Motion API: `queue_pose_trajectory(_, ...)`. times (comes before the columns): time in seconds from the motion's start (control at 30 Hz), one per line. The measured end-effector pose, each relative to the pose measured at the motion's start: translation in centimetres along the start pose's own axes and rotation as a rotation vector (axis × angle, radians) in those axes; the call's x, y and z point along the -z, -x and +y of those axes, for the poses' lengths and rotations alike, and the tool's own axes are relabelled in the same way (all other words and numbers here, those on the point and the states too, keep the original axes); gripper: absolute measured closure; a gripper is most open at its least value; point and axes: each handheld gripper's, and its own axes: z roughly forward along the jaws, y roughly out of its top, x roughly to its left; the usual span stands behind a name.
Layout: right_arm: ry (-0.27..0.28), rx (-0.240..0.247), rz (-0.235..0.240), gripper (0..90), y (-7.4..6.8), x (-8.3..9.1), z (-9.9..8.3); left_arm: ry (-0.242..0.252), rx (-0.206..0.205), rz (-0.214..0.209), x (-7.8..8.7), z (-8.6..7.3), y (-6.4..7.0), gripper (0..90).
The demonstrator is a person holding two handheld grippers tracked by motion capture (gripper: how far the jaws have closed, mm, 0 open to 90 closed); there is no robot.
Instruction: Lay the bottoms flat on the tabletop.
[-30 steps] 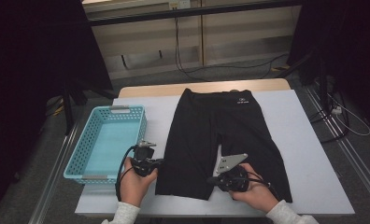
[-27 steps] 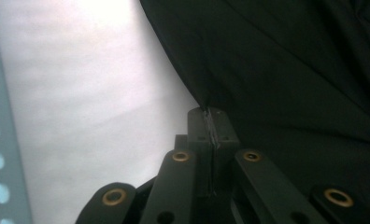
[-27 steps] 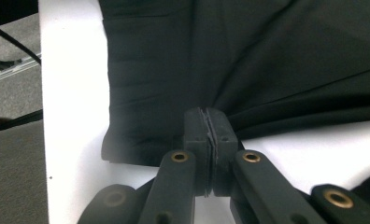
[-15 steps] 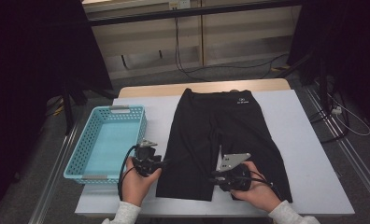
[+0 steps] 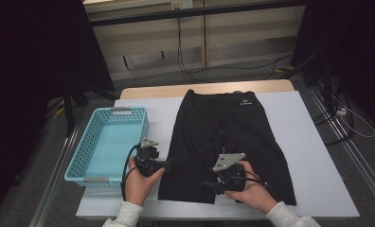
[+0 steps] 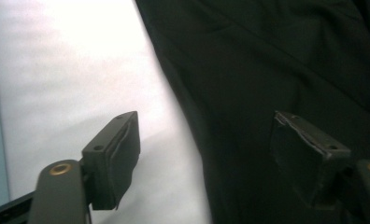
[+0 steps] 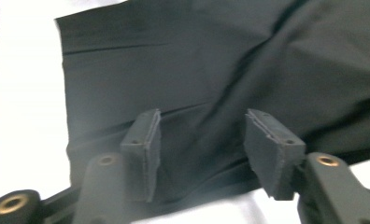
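Your right gripper (image 5: 209, 183) has dropped nearer the shorts' (image 5: 223, 127) hem, jaws wide; your left gripper (image 5: 169, 162), also wide, straddles their edge.

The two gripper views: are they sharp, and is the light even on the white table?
Left gripper view: soft; white table glares, black shorts lose detail. Right gripper view: slightly blurred; table overexposed, folds in shorts visible. High view: sharp table, dark surroundings.

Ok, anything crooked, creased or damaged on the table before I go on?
Nothing stands out. The black shorts lie flat and square on the white table, with only soft creases; the blue basket sits straight beside them. Both grippers, left and right, are open.
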Motion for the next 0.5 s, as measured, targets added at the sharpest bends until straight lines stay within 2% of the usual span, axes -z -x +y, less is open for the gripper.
queue_pose_trajectory(0.07, -0.011, 0.011, 0.015, 48.9, -0.3, -0.1, -0.2, 0.011, -0.011, 0.005, -0.3, 0.1, 0.3, 23.1)
queue_pose_trajectory(0.17, 0.008, 0.023, 0.055, 49.0, -0.7, 0.3, -0.1, 0.022, -0.028, 0.016, -0.6, 0.3, 0.3, 20.5)
queue_pose_trajectory(0.23, 0.023, 0.024, 0.089, 49.2, -1.2, 0.5, -0.1, 0.023, -0.026, 0.008, -0.7, 0.4, 0.3, 19.3)
queue_pose_trajectory(0.3, -0.011, 0.046, 0.080, 49.8, -1.7, 0.2, -0.3, 0.026, -0.017, 0.006, -1.0, 0.5, 0.3, 18.7)
queue_pose_trajectory(0.33, -0.028, 0.065, 0.086, 48.7, -1.9, 0.0, -0.5, 0.016, -0.029, 0.009, -0.9, 0.6, 0.3, 18.6)
queue_pose_trajectory(0.37, -0.007, 0.076, 0.091, 49.1, -2.1, -0.1, -0.6, 0.018, -0.025, 0.007, -1.0, 0.6, 0.3, 18.7)
queue_pose_trajectory(0.47, -0.013, 0.084, 0.081, 51.5, -2.4, -0.1, -0.5, 0.034, -0.022, 0.016, -1.1, 0.7, 0.4, 18.2)
queue_pose_trajectory(0.5, -0.012, 0.088, 0.082, 51.6, -2.5, -0.1, -0.6, 0.023, -0.033, 0.016, -1.1, 0.8, 0.3, 17.9)
